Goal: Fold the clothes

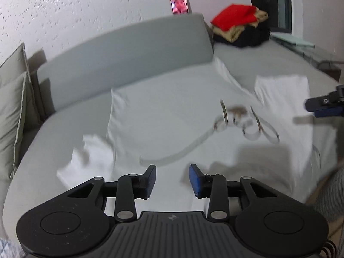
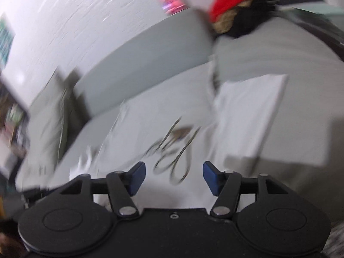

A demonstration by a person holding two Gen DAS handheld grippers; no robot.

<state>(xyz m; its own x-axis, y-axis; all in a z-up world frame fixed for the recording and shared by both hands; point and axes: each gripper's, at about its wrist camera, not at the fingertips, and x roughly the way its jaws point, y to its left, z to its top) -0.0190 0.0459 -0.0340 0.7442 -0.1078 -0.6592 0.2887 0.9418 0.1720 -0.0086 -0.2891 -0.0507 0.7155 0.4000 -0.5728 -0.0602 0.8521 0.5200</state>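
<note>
White T-shirt [image 1: 176, 116] spread flat on grey sofa bed [image 1: 268, 64], sleeves out. Left claw [image 1: 172, 179] and right claw [image 2: 174, 177] both wide, empty. Risk: pinching one layer only, so the fold bunches.

Grey sofa [image 1: 129, 49] against textured white wall [image 1: 86, 6], dark window [image 1: 271, 2] beyond.

A white T-shirt [image 1: 172, 116] lies spread flat on the grey sofa seat [image 1: 258, 64], printed side up. One sleeve [image 1: 281, 90] is folded inward over the body.
</note>
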